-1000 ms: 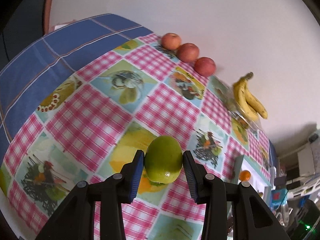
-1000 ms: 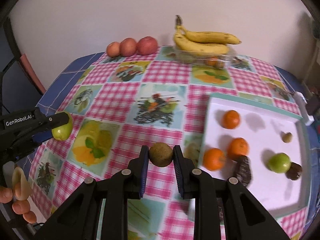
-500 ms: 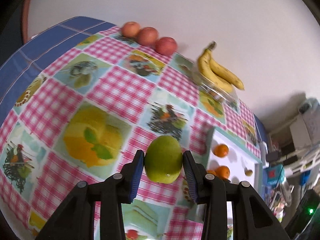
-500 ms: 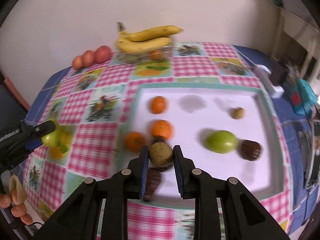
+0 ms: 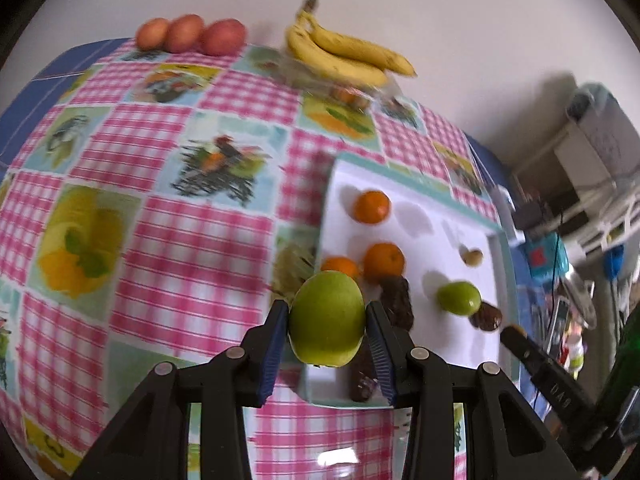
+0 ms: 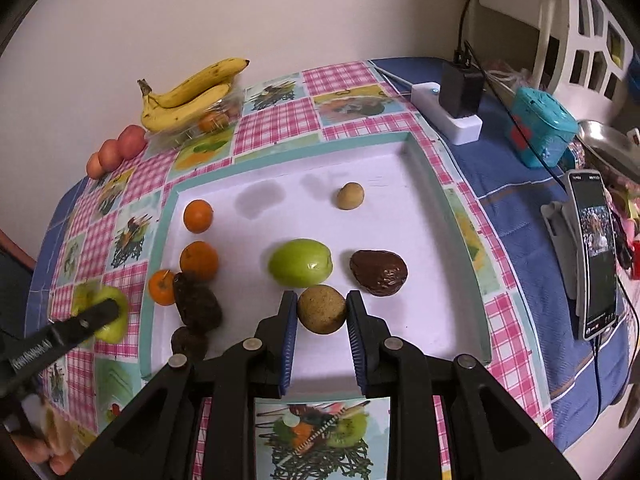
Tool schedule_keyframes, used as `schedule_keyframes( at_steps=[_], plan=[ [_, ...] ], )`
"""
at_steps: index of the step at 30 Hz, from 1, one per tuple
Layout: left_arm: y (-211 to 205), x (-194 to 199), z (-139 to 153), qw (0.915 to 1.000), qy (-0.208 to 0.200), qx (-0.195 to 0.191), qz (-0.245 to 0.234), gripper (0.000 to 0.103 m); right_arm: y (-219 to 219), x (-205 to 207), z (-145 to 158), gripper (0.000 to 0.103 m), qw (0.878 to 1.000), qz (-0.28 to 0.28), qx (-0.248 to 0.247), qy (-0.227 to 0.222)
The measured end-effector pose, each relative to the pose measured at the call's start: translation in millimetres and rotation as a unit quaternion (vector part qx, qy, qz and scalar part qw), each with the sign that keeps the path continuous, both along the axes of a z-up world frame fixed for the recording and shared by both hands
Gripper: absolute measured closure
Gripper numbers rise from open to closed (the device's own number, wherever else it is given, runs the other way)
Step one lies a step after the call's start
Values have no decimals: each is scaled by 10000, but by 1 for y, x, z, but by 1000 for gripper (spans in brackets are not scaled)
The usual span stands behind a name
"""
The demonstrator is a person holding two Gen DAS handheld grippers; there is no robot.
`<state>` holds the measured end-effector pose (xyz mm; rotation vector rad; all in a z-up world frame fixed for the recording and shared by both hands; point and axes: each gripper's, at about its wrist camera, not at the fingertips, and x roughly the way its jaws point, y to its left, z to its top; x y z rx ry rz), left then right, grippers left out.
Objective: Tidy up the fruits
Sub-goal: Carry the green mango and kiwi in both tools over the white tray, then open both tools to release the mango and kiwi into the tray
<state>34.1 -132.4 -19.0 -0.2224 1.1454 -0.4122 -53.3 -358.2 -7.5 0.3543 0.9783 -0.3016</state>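
Note:
My left gripper (image 5: 327,334) is shut on a green apple (image 5: 327,318), held above the near left edge of the white tray (image 5: 448,344). From the right wrist view the same apple (image 6: 105,314) hangs just left of the tray (image 6: 404,328). My right gripper (image 6: 322,330) is shut on a brown round fruit (image 6: 321,309) above the tray's front middle. In the tray lie three oranges (image 6: 199,261), a green apple (image 6: 301,262), dark brown fruits (image 6: 379,272) and a small brown fruit (image 6: 350,196).
Bananas (image 6: 188,94) on a clear box and three red apples (image 5: 192,34) sit at the table's far edge by the wall. A white power strip with charger (image 6: 456,100), a teal box (image 6: 540,130) and a phone on a stand (image 6: 594,252) stand right of the tray.
Both grippers swung right toward the tray with their fruits still held. The right gripper now hangs over the tray's front middle; the left has reached the tray's left edge.

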Motion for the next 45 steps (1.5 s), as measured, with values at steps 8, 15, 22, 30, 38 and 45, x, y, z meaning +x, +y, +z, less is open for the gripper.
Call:
schedule_keyframes(
  at_steps=[8, 15, 22, 30, 38, 45],
  plan=[
    [-25, 1, -23, 9990, 55, 350, -269, 61, 10, 11, -21, 77, 9992, 201, 105, 335],
    [-29, -1, -22, 9984, -13, 465, -311, 61, 12, 20, -48, 77, 9967, 244, 202, 749],
    [-41, 1, -25, 9977, 2, 479, -486, 61, 11, 22, -54, 77, 9959, 234, 242, 845],
    [-44, 1, -31, 9970, 47, 570, -514, 61, 11, 23, -56, 77, 9957, 213, 250, 861],
    [-47, 1, -36, 9965, 74, 633, -542, 61, 12, 25, -57, 77, 9954, 251, 210, 903],
    [-47, 3, -36, 9961, 98, 647, -588, 60, 12, 25, -57, 77, 9957, 200, 179, 885]
  ],
)
